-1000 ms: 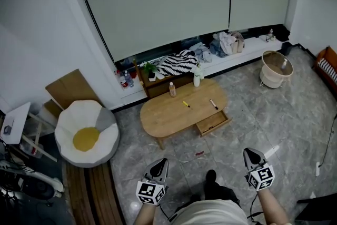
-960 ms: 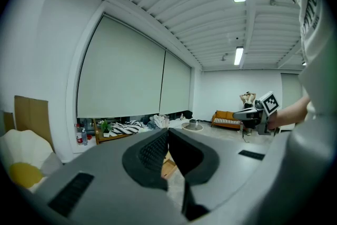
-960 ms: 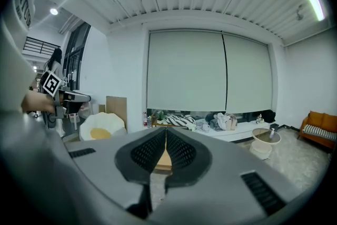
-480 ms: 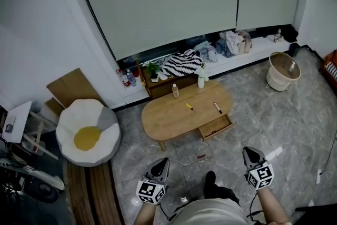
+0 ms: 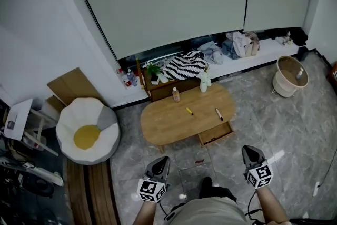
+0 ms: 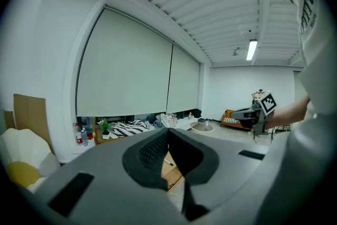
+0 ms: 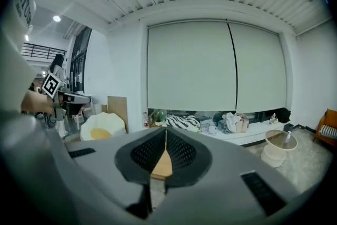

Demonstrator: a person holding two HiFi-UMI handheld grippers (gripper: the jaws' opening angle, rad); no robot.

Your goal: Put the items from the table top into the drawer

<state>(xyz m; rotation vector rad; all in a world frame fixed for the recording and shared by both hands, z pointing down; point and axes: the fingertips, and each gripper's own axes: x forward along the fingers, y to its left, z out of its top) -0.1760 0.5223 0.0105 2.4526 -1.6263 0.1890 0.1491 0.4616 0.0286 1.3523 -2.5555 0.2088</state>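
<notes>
We hold both grippers low over the floor, well apart from the worktop (image 5: 158, 126). Left gripper (image 5: 162, 162) — jaws closed tip to tip, nothing between them. Right gripper (image 5: 248, 152) — jaws likewise pressed together, empty. On the worktop a yellow marker (image 5: 188, 111) lies near the middle with a pen (image 5: 218, 114) to its right. A brown bottle (image 5: 176, 95) and a white bottle (image 5: 203, 83) stand at the far edge. The drawer (image 5: 215, 134) stands pulled open just below the pen.
</notes>
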